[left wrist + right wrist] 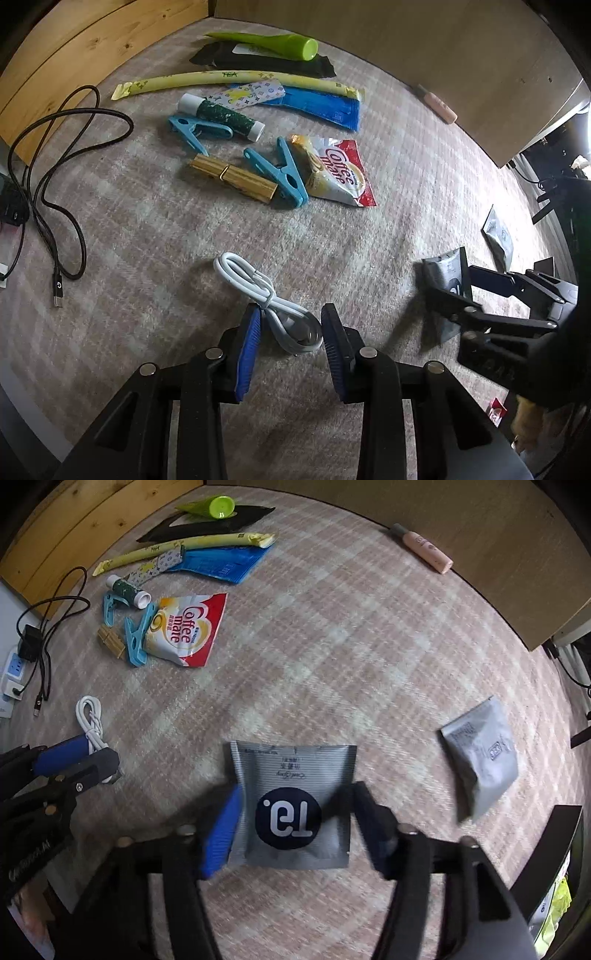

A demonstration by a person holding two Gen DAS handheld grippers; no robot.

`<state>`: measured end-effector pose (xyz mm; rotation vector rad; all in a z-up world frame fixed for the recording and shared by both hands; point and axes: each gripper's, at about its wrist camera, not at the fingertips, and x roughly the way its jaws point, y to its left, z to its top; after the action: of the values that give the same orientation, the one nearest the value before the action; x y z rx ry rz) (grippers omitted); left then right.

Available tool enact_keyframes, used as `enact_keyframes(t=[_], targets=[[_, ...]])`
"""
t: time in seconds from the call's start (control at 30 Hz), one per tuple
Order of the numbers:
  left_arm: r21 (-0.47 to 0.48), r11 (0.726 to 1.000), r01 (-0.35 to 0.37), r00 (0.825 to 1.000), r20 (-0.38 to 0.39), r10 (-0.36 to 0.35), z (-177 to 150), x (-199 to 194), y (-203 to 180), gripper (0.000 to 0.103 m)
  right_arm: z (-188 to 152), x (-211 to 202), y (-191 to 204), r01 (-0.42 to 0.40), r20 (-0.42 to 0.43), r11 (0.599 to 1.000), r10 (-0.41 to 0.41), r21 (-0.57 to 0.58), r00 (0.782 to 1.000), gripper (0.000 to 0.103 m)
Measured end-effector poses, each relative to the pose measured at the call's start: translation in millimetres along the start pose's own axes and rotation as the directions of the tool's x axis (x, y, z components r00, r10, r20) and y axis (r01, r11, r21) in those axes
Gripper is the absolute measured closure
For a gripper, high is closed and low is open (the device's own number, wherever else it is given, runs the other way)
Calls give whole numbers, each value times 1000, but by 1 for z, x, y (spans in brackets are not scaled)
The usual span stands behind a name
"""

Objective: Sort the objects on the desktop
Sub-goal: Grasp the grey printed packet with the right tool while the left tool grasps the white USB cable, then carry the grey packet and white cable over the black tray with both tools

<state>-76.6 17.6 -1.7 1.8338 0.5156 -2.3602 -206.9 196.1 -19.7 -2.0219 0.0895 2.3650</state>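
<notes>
My left gripper (pixel 290 341) is open, its blue pads on either side of a coiled white cable (pixel 273 306) lying on the plaid cloth. My right gripper (pixel 295 821) is open around a grey sachet with a dark round "T9" logo (pixel 291 805); the pads stand at its left and right edges. The right gripper also shows at the right of the left wrist view (pixel 454 299), at that sachet (pixel 445 275). The white cable shows in the right wrist view (pixel 90 720) beside the left gripper (pixel 79 755).
A pile lies at the far left: Coffee mate sachet (pixel 336 170), two teal clips (pixel 280 173), gold block (pixel 236 177), green glue stick (pixel 221 116), yellow tea stick (pixel 236 79), blue and black packets, green tube (pixel 273 44). A black cable (pixel 55 177), a second grey sachet (pixel 480 755) and a pink tube (pixel 424 548) lie apart.
</notes>
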Motion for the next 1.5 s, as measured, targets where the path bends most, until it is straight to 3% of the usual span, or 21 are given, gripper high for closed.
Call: enact_keyframes(t=[0.07, 0.13, 0.37, 0.47, 0.5, 0.57, 0.63, 0.7, 0.77, 0.8, 0.83, 1.13, 1.3, 1.37, 1.4, 1.5], targets=[[0, 1000, 4, 1000, 9, -4, -1, -2, 0, 79, -1, -1, -3, 0, -2, 1000, 0, -6, 1000, 60], [8, 1000, 5, 1000, 13, -5, 1, -11, -4, 94, -3, -3, -6, -1, 8, 1000, 1, 2, 1000, 66], [-18, 999, 33, 999, 11, -33, 1, -13, 8, 94, -11, -6, -14, -16, 30, 1000, 16, 22, 999, 74], [-82, 996, 47, 999, 4, -46, 13, -11, 10, 82, -11, -6, -18, -19, 27, 999, 18, 33, 999, 75], [-87, 995, 50, 999, 3, -50, 14, -12, 12, 74, -11, -5, -18, -20, 26, 999, 19, 35, 999, 75], [-89, 996, 21, 1000, 14, -20, 15, -12, 13, 67, -10, -5, -17, -13, 25, 999, 13, 34, 1000, 75], [-104, 994, 41, 999, -9, -43, 17, -8, 14, 59, -10, -4, -15, -6, 24, 999, 5, 33, 1000, 75], [-108, 993, 53, 998, -10, -54, 14, -8, 13, 59, -10, -4, -14, -10, 23, 999, 10, 38, 1000, 75], [-93, 995, 24, 1000, -6, -25, 16, -8, 2, 65, -10, -4, -13, -4, 26, 999, 3, 39, 1000, 75], [-93, 996, 16, 1000, -19, -18, 16, -7, -2, 81, -10, -4, -13, -1, 27, 999, 0, 40, 1000, 75], [-96, 995, -3, 1000, -15, 2, 17, -4, -4, 85, -10, -3, -13, 1, 28, 999, -2, 42, 1000, 75], [-126, 991, 50, 999, 4, -50, 11, -20, 9, 87, -20, -11, -19, -9, 65, 997, 4, 79, 998, 75], [-55, 994, 90, 995, 34, -88, 8, -44, -15, 87, -35, -34, -31, -44, 117, 992, 30, 119, 993, 75], [-11, 994, 112, 993, 47, -111, 8, -53, -34, 87, -35, -48, -58, -51, 137, 990, 33, 133, 990, 75], [13, 993, 121, 991, 50, -121, 12, -54, -49, 87, -61, -57, -65, -51, 154, 987, 27, 151, 988, 75], [97, 983, 154, 986, 55, -159, 18, -56, -99, 87, -86, -82, -76, -59, 185, 979, 23, 194, 982, 75]])
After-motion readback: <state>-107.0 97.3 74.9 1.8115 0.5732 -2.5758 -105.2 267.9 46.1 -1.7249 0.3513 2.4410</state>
